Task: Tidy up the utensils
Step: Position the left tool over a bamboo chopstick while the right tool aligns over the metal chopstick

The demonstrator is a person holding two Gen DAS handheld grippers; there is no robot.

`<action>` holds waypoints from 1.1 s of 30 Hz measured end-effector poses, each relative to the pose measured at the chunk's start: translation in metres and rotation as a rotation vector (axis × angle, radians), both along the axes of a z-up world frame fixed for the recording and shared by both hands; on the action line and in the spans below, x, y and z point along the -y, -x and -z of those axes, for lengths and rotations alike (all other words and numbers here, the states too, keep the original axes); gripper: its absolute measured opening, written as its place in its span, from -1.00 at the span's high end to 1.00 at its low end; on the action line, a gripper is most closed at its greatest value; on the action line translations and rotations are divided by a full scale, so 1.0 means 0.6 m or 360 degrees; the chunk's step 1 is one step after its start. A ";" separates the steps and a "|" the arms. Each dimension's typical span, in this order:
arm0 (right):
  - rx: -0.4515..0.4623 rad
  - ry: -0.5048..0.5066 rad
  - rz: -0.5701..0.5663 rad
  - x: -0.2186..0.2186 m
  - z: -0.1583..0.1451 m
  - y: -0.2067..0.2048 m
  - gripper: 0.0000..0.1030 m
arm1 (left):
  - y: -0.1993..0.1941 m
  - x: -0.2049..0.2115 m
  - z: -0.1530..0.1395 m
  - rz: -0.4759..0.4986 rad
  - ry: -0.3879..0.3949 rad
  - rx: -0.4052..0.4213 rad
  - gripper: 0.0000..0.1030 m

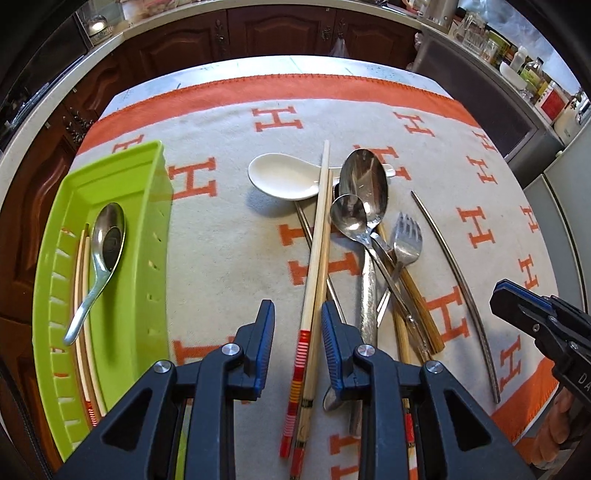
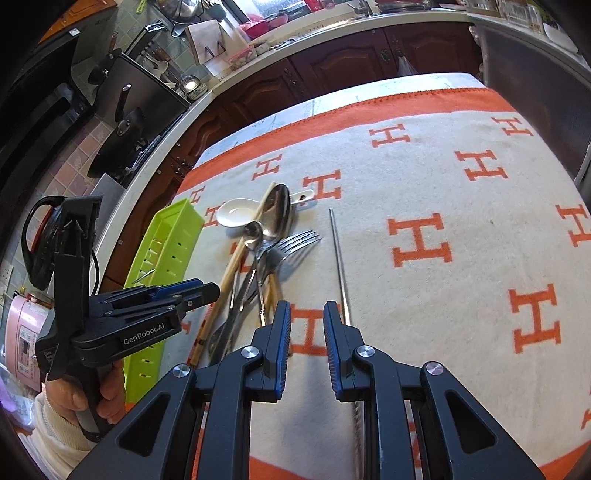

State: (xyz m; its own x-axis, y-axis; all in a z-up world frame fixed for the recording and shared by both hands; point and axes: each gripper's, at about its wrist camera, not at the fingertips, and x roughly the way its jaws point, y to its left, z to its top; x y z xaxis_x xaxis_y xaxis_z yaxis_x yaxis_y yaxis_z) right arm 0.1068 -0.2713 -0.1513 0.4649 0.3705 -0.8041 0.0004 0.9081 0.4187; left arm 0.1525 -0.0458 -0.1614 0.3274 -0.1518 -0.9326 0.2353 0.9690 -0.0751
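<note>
A pile of utensils lies on the orange-and-cream cloth: a pair of wooden chopsticks (image 1: 317, 240), a white ceramic spoon (image 1: 280, 177), a large metal spoon (image 1: 364, 181), a smaller one (image 1: 349, 214) and a fork (image 1: 406, 236). One metal chopstick (image 1: 454, 280) lies apart to the right. My left gripper (image 1: 297, 325) hovers over the wooden chopsticks, which run through its narrow gap without being pinched. My right gripper (image 2: 306, 321) is narrowly open and empty, just left of the metal chopstick (image 2: 340, 258). The green tray (image 1: 155, 221) at the left holds a metal spoon (image 1: 107, 240) and chopsticks.
The cloth (image 2: 461, 206) covers a table with a wide bare stretch at the right. Dark wooden cabinets (image 1: 280, 33) and a crowded counter (image 2: 229, 48) stand beyond the far edge. A person's hand (image 2: 107, 391) holds the left gripper (image 2: 207, 291) beside the green tray (image 2: 166, 240).
</note>
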 end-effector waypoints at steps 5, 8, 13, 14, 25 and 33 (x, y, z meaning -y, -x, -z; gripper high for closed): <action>-0.0034 -0.0020 0.0007 0.005 0.023 -0.012 0.65 | -0.009 -0.004 0.007 -0.0008 0.0022 -0.0016 0.54; -0.0046 -0.0025 0.0004 0.004 0.035 -0.015 0.65 | -0.010 -0.009 0.005 -0.0019 0.0063 -0.0032 0.54; -0.0046 -0.0037 0.0008 0.005 0.041 -0.015 0.65 | -0.010 -0.015 -0.010 -0.0023 0.0093 0.0005 0.54; -0.0042 -0.0037 0.0006 0.004 0.042 -0.017 0.65 | -0.012 -0.015 -0.010 -0.0017 0.0081 0.0009 0.54; -0.0030 -0.0020 0.0007 0.006 0.040 -0.010 0.65 | -0.023 -0.016 0.002 -0.0032 0.0037 0.0012 0.54; -0.0035 -0.0008 0.0008 0.005 0.042 -0.007 0.65 | -0.023 -0.003 0.016 0.0012 -0.0004 0.0001 0.54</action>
State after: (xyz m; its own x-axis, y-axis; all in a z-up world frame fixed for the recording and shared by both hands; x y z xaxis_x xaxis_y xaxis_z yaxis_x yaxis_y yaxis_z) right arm 0.1108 -0.2742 -0.1766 0.4490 0.3724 -0.8123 0.0142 0.9059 0.4232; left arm 0.1663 -0.0441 -0.1711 0.3270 -0.1519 -0.9327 0.2428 0.9674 -0.0724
